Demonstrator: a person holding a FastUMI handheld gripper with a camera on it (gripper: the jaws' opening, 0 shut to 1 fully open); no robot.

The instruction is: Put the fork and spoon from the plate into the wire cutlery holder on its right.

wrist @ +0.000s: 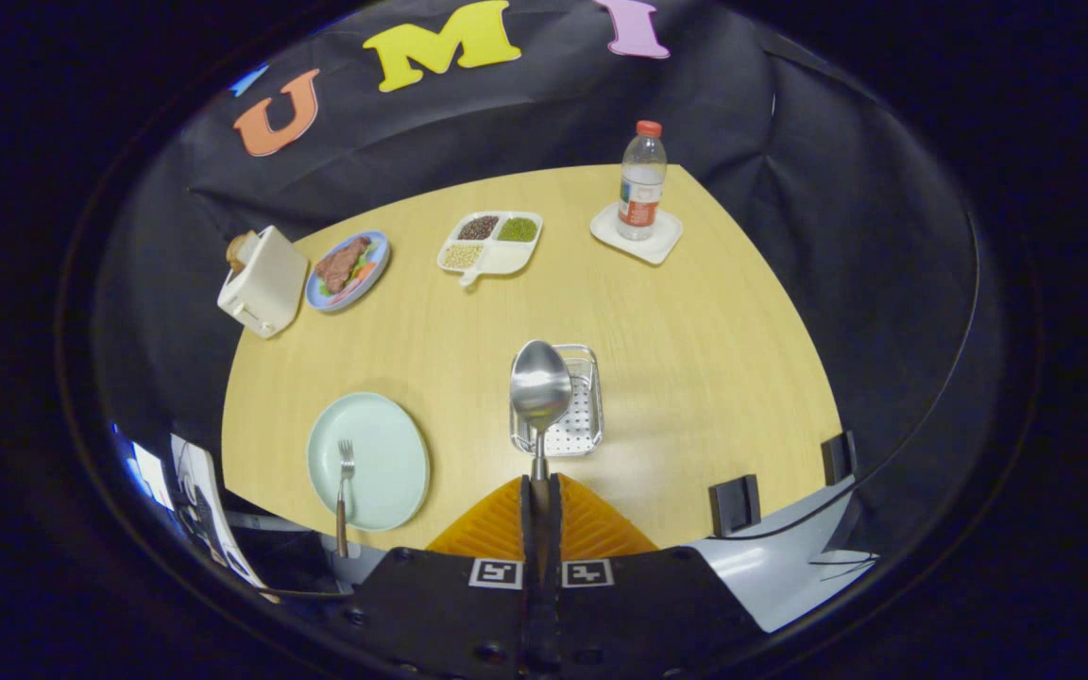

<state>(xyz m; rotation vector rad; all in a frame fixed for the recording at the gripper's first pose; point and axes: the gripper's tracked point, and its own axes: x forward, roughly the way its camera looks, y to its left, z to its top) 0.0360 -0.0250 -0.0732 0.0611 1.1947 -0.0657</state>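
We see a pale wooden table (695, 378), and we take the wire cutlery holder (574, 430) on it as our landmark. Well beyond the holder and off to its left, at the table's edge, stands a white toaster (263, 281) with a slice of bread (241, 247) poking out of the top. Just left of the holder lies a pale green plate (383, 444), and the fork (344, 491) rests on it, tines pointing away from us and handle reaching past the near rim. Far beyond the holder, right of the toaster, sits a blue plate of food (348, 271), and right of that a white divided dish (492, 244) holding beans and grains in its compartments. Beyond the holder and to its right, a water bottle (642, 179) with a red cap stands upright on a white square coaster (661, 241). The spoon (540, 392) is in front of the holder in our view, bowl end away from us, its handle clamped between the two fingers of the gripper (540, 491), which are closed tight on it. Whether the bowl touches the holder, we cannot tell.
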